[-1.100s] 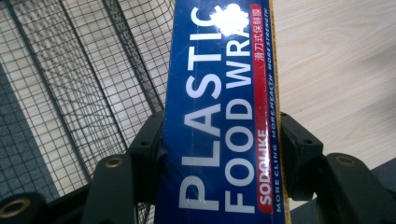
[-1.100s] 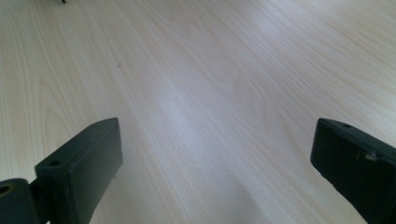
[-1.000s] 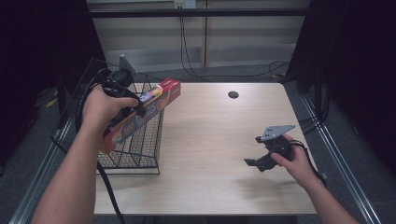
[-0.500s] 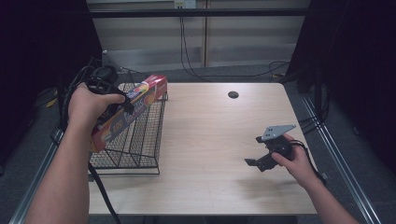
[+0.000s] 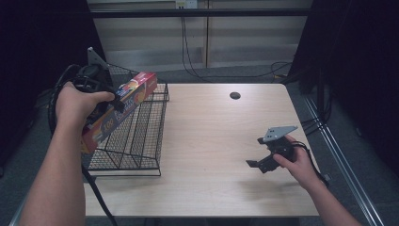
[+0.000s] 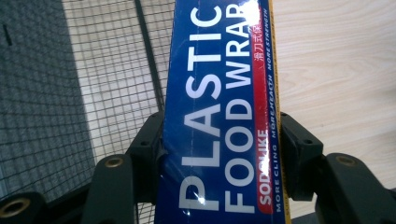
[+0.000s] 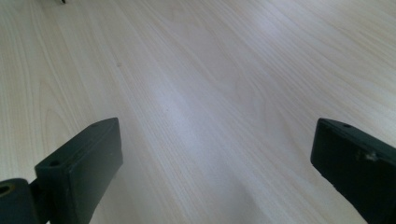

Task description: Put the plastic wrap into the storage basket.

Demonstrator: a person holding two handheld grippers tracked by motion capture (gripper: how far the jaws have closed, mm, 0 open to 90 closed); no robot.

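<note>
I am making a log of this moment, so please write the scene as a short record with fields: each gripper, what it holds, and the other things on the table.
left gripper: shut on the plastic food wrap box, jaws on its two long sides
box position: held tilted above the black wire basket
basket position: left part of the wooden table
right gripper: open, holding nothing, low over the bare tabletop
table detail: round cable hole near the far edge
</note>
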